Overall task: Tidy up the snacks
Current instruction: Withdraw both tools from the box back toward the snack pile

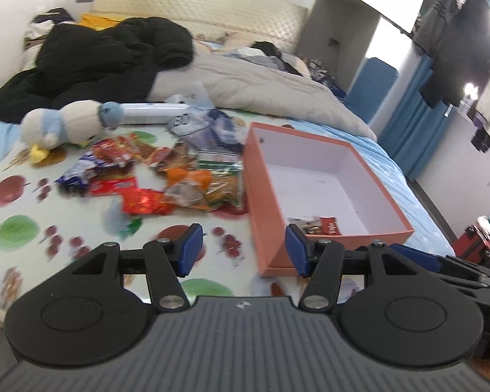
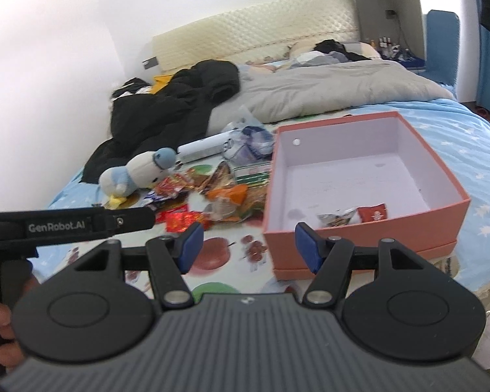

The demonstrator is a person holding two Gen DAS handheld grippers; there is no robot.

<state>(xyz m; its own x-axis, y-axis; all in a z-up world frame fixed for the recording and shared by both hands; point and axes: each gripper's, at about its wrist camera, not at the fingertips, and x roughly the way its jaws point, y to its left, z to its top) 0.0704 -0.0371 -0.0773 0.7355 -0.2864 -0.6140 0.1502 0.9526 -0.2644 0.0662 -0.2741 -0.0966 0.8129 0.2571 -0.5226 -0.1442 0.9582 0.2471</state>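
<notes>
I have both grippers hanging above the near end of the bed (image 1: 23,150), which is covered by a sheet printed with fruit. The left gripper (image 1: 241,248) has its blue-padded jaws standing apart with nothing between them, and the right gripper (image 2: 247,248) is the same, jaws apart and empty. From the left wrist view, the snack pile (image 1: 166,176) lies loose on the sheet ahead and a little to the left: red, orange, blue and green wrappers overlapping one another, blurred enough that I cannot read any labels. Just to the right of the pile, nearly touching it, sits the orange box (image 1: 264,202), open-topped with a white inside. Two small packets (image 1: 315,224) lie in its near corner, one pale and one red; the rest of its floor is bare. In the right wrist view I see the same box (image 2: 447,176) ahead and to the right, with the pile (image 2: 212,199) off its left wall. A blue and white plush toy (image 1: 65,124) lies on its side beyond the snacks, and a white tube-shaped object (image 2: 201,148) lies next to it. Further back, a black jacket (image 1: 98,62) and a grey duvet (image 1: 261,88) are heaped toward the headboard.
</notes>
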